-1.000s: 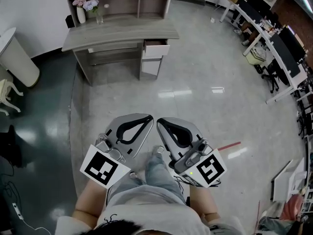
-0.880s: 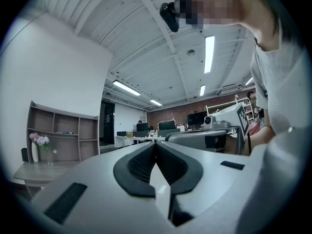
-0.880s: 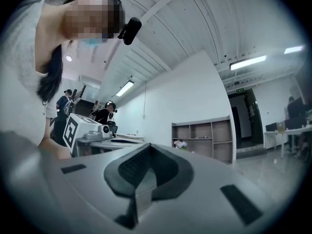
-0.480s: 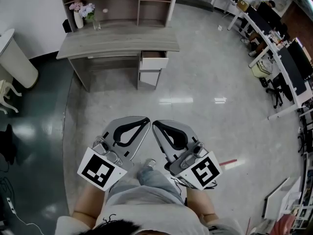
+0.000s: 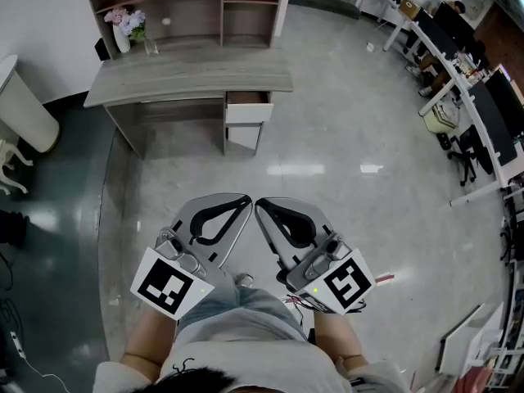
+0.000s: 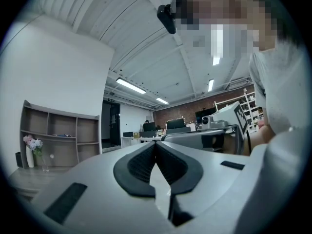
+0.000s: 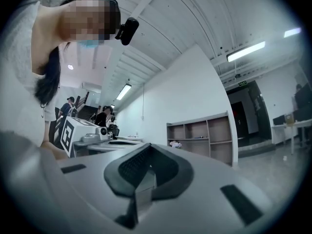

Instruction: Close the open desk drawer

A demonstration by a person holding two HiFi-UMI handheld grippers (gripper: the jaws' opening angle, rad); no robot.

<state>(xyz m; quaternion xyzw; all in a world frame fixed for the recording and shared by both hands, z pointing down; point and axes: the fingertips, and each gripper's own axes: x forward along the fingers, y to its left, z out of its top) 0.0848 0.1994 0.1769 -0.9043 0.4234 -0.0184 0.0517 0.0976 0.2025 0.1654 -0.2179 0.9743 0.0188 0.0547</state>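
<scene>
My left gripper (image 5: 243, 201) and right gripper (image 5: 262, 206) are closed and empty; I'd push the drawer (image 5: 248, 111) squarely on its flat front, stiff and probably light-sliding.

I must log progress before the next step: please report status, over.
Left claw shut, empty; right claw shut, empty. Drawer open, far ahead under the desk. Nothing seen in the way.

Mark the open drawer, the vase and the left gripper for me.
Drawer (image 5: 248, 113): head view, on its white front panel.
Vase (image 5: 122, 41): head view, on its white body.
Left gripper (image 5: 243, 201): head view, at the tips of its closed jaws.
</scene>
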